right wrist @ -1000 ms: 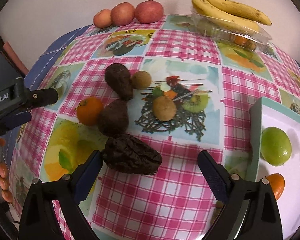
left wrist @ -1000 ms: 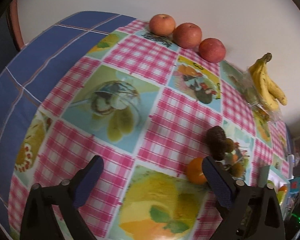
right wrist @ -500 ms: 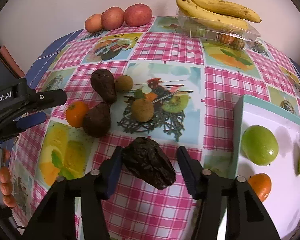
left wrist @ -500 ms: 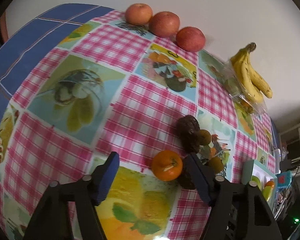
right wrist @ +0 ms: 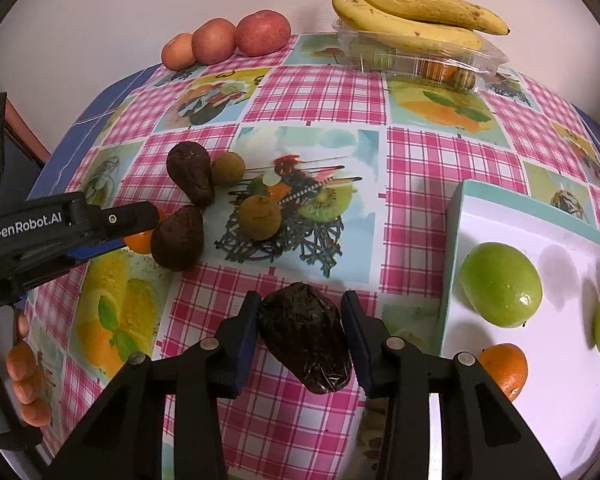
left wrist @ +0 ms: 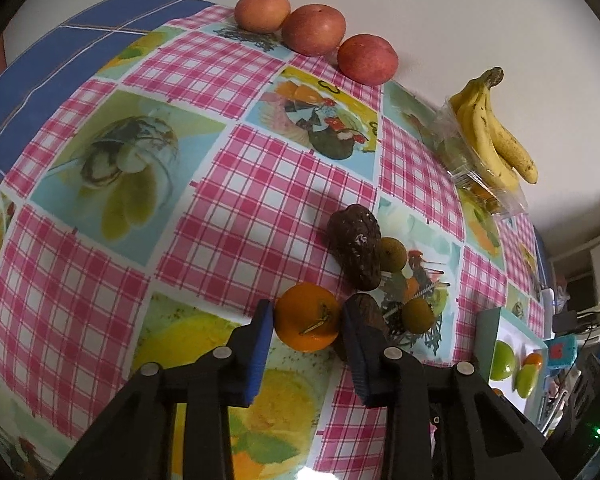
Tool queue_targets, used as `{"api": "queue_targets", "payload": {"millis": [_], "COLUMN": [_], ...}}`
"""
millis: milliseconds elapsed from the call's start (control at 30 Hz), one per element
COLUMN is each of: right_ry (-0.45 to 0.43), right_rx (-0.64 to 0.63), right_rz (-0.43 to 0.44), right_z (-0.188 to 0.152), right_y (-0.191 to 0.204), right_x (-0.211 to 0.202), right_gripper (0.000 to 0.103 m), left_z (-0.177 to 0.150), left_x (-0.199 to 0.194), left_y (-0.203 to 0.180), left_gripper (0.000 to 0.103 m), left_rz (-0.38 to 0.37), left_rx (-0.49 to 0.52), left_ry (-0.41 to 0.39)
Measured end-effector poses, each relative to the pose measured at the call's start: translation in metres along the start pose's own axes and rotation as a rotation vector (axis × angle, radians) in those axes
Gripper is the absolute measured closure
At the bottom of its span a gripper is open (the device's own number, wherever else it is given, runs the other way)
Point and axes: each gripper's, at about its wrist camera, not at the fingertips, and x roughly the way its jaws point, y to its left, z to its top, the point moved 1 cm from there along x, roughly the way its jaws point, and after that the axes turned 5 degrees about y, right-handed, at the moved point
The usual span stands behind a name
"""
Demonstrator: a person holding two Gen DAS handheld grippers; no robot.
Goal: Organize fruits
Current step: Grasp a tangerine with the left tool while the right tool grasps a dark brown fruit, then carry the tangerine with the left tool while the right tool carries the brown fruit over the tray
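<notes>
Left gripper (left wrist: pixel 307 322): its blue-padded fingers (left wrist: pixel 260 344) are pressing on both sides of a tangerine (left wrist: pixel 307 317) that is sitting on the table (left wrist: pixel 100 264); firmly gripped.
Right gripper (right wrist: pixel 300 332): its fingers (right wrist: pixel 244 336) are closing around a dark wrinkled avocado (right wrist: pixel 306 340); the left pad is touching the skin, and the right pad appears to be just meeting it, though the fisheye edge is making that contact hard to confirm.
Tangerine position: lying on a yellow lemon print of the pink checked tablecloth, just beside a second dark avocado (right wrist: pixel 178 238) partly hidden behind the left gripper's right finger.
Gripped avocado position: lying near the front of the table, just left of the white tray (right wrist: pixel 560 400).
Other loose fruit: a third dark avocado (right wrist: pixel 191 178) is lying touching a small brown round fruit (right wrist: pixel 228 167); another brown round fruit (right wrist: pixel 259 217) is sitting apart on the printed panel.
Tray contents: a green fruit (right wrist: pixel 500 290), a second tangerine (right wrist: pixel 504 368) and a green piece at the right edge are resting inside.
Back of table: three apples (right wrist: pixel 262 32) are lining up against the wall; a bunch of bananas (right wrist: pixel 412 20) is lying on a clear plastic box (right wrist: pixel 420 60).
Person: fingertips of the left hand (right wrist: pixel 24 376) are showing at the lower left of the right wrist view.
</notes>
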Motion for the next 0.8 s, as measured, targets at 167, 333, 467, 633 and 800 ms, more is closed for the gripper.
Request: {"api": "queue_targets", "payload": {"millis": [167,333,467,633,800], "right_ry": [0.000,-0.007,-0.028,-0.059,-0.083], "right_rx": [0.012,0.028,0.036,0.048,0.079], "right_rz": [-0.002,0.023,0.044,0.054,0.043], "right_z": [-0.002,-0.004,-0.004,-0.005,-0.006], "right_y": [-0.002,-0.003,-0.002,-0.005,-0.018], "right_x": [-0.002,-0.008,-0.021,-0.042,-0.062], "right_gripper": [0.061,0.061,0.061,0.061,0.061], "left_z": [-0.003,-0.007,-0.009,-0.014,-0.021], "left_x": [-0.007,-0.021,-0.037,-0.054,-0.066], "left_y": [0.005,0.007,0.002,-0.011,-0.030], "left_gripper": [0.066,0.066,0.066,0.066,0.066], "left_rz": [0.015,0.010,0.013,0.026,0.020], "left_rx": [-0.012,-0.020,-0.007,0.024,0.061], "left_ry": [-0.004,-0.024,-0.061,-0.102,-0.130]}}
